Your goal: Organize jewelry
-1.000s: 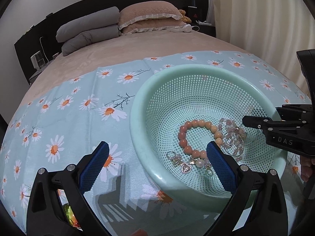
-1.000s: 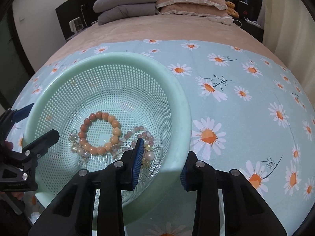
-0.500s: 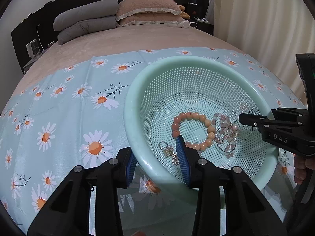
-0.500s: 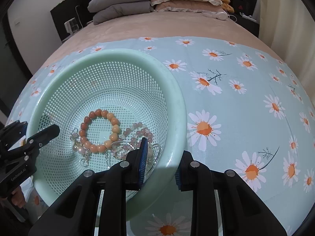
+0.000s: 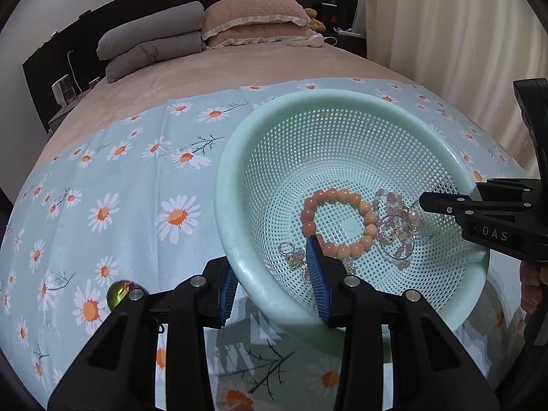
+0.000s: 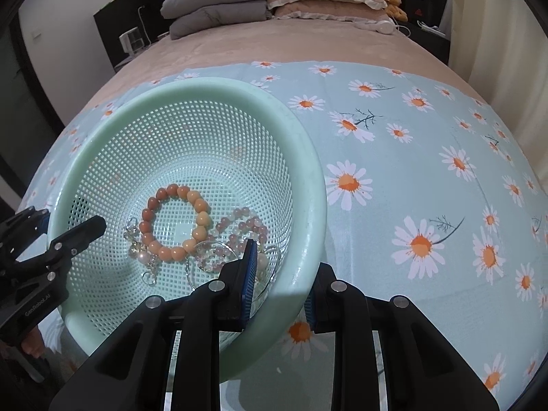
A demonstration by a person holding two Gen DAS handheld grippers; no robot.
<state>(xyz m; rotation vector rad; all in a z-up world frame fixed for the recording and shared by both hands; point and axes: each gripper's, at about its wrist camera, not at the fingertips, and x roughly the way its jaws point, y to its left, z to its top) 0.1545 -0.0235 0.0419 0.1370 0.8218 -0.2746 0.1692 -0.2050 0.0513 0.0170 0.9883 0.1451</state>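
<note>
both grippers clamp the rim of the mint-green basket (image 5: 342, 102) from opposite sides. left gripper (image 5: 274, 291) is closed down to the thickness of the rim, one blue ribbed pad inside the bowl and one outside; right gripper (image 6: 281, 281) does the same on the far edge, and its dark body shows at the right of the left wrist view (image 5: 486, 219). neither has hold of any jewelry.

the basket sits tilted over the daisy-print cloth (image 5: 137, 205) spread on a bed, and looks partly raised — i judge the step in hand to be lifting or carrying the loaded basket. the next move calls for keeping both grips even and the rim level, so nothing slides toward the low side.

inside, on the perforated plastic floor, lies a bracelet of smooth round orange beads (image 6: 171, 226), touching a tangle of pale pink beads and thin wire hoops (image 6: 236, 236), with small silvery charms (image 5: 294, 257) just beside it. the mesh is rigid and glossy, the rim thick and rounded. a small iridescent marble-like ball (image 5: 118, 293) rests on the cloth near the left gripper.
</note>
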